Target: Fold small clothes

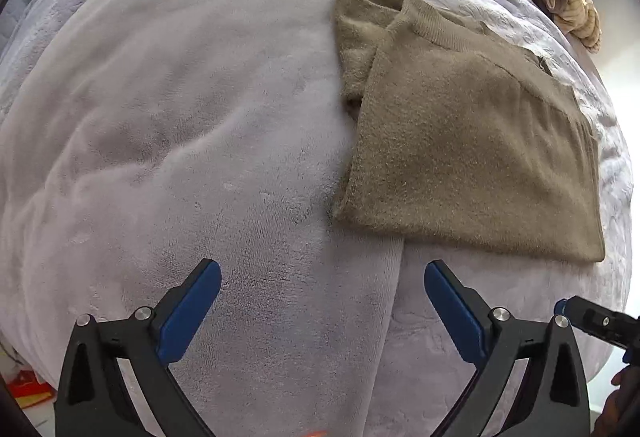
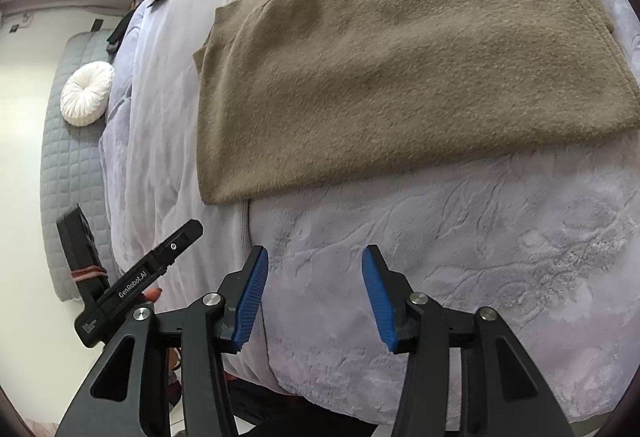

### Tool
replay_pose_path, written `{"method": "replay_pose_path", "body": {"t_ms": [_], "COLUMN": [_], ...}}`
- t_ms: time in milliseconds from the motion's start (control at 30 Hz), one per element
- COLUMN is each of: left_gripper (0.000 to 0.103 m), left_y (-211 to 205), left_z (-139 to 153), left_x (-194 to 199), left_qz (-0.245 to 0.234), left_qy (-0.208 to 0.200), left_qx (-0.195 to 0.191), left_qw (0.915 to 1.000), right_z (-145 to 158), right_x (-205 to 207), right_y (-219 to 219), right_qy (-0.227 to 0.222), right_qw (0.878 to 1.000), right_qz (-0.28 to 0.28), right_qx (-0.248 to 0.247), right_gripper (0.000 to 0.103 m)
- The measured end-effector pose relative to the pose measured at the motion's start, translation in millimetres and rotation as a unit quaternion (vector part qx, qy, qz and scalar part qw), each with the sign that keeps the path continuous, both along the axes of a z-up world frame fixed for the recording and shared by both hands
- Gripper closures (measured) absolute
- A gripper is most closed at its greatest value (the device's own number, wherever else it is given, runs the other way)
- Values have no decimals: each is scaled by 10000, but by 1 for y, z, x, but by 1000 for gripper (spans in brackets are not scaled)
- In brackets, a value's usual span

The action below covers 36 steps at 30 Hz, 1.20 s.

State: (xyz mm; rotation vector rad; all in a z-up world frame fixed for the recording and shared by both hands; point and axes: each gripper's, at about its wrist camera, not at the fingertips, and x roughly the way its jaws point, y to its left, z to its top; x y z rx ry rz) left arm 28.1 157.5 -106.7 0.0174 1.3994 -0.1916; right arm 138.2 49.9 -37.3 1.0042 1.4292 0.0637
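The fuzzy olive-brown knitted sweater (image 1: 460, 141), folded, is seen ahead of both jaws. Nothing is held: the left gripper (image 1: 322, 283) is spread wide, the right gripper (image 2: 314, 271) half-spread. The fold could be dragged askew if snagged.

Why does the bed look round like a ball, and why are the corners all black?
Left wrist view: the fisheye lens bulges the lilac blanket and the folded brown sweater, and its round rim leaves black corners. Right wrist view: same curving and dark edges; the sweater looks soft and slightly blurry up close, with daylight making the wall at left glare white.
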Motion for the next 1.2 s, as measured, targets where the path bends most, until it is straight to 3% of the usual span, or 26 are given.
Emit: {"method": "replay_pose_path", "body": {"t_ms": [133, 233, 800, 1000, 1100, 1200], "left_gripper": [1, 1, 1, 1, 1, 1], "left_y": [6, 13, 29, 35, 36, 36], "left_z": [-3, -3, -1, -5, -7, -11], "left_x": [5, 5, 19, 29, 34, 38], "left_qz": [23, -37, -206, -212, -250, -308], "left_qy": [61, 70, 168, 195, 216, 242], "left_qx": [-82, 10, -158, -183, -165, -122], "left_qw": [9999, 10000, 9995, 9994, 9993, 9992], "right_z": [-1, 0, -4, -16, -24, -33], "right_x": [0, 2, 18, 19, 20, 22], "right_y": [6, 12, 32, 41, 45, 50], "right_qy": [52, 62, 208, 292, 289, 260], "right_qw": [10000, 10000, 9998, 9991, 9978, 9959], "right_qz": [28, 39, 9, -273, -503, -715], "right_qx": [-8, -43, -74, 143, 313, 496], "right_gripper": [49, 43, 42, 42, 34, 34]}}
